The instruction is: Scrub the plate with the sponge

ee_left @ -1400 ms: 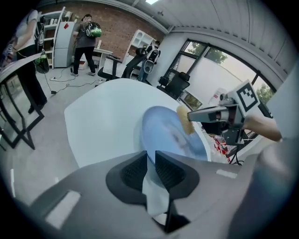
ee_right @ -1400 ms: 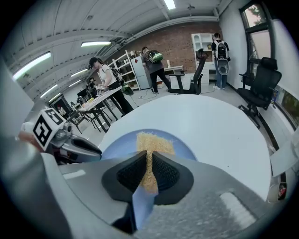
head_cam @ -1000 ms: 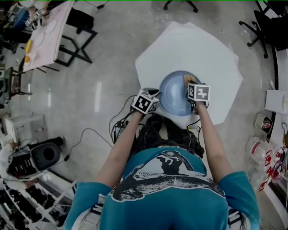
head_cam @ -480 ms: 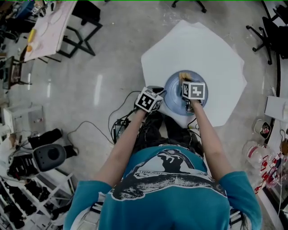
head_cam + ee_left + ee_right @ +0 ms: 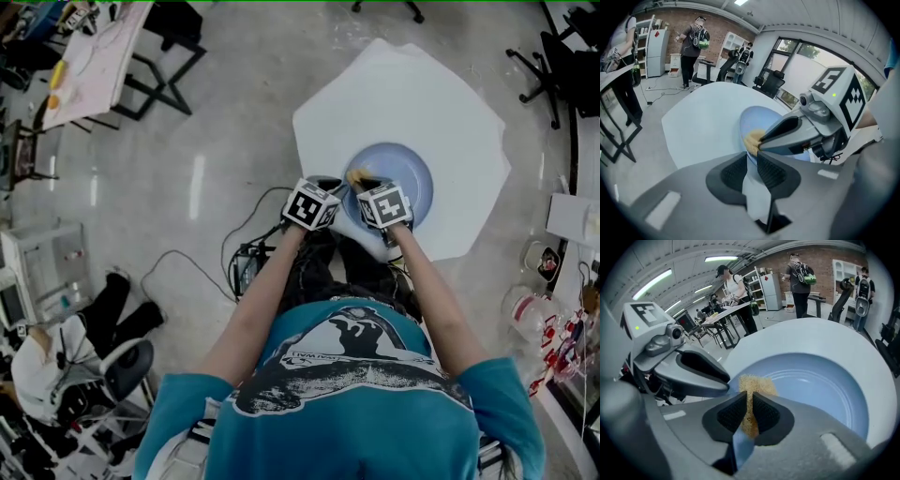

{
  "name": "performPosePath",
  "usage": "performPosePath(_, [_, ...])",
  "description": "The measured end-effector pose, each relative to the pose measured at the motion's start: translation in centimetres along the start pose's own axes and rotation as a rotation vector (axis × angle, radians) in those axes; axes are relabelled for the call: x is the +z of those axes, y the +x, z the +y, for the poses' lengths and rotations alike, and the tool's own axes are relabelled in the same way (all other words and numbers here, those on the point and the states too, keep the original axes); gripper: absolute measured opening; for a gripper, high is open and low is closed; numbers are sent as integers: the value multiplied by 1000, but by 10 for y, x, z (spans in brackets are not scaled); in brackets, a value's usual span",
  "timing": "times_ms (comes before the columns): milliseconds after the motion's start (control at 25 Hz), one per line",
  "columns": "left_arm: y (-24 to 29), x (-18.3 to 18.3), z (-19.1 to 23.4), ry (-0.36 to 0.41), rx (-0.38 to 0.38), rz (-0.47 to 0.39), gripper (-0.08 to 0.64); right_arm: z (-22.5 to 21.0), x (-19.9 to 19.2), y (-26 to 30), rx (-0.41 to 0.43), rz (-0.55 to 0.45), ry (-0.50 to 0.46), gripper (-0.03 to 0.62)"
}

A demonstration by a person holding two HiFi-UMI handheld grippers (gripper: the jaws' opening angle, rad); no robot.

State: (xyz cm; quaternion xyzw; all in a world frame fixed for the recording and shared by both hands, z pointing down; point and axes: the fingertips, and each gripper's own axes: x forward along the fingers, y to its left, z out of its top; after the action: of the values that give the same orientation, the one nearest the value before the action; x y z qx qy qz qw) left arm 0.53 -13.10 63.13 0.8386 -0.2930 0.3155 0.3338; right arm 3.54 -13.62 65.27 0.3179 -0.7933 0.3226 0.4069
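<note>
No legible text or signs

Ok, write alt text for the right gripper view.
The right gripper is shut on a tan sponge, pressing it onto the near rim of a blue plate on a white table. The left gripper holds the plate's rim alongside.

The white table (image 5: 422,84) lies bare from 10 o'clock round through 12 to 3 o'clock of the plate (image 5: 412,178), so there is open passage on that side. The plate's own face is clear from its middle to 3 o'clock. Its 9 o'clock rim is crowded: the left gripper (image 5: 334,190) clamps it, and the right gripper (image 5: 361,181), pinching the sponge (image 5: 356,174), sits just beside. At 6 o'clock the table edge runs close, under the person's arms.
</note>
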Motion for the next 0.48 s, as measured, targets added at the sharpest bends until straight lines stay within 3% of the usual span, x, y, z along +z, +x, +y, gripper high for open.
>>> performPosePath(280, [0, -1, 4, -8, 8, -11, 90, 32, -35, -7, 93, 39, 61, 40])
performPosePath(480, [6, -1, 3, 45, 47, 18, 86, 37, -67, -19, 124, 87, 73, 40])
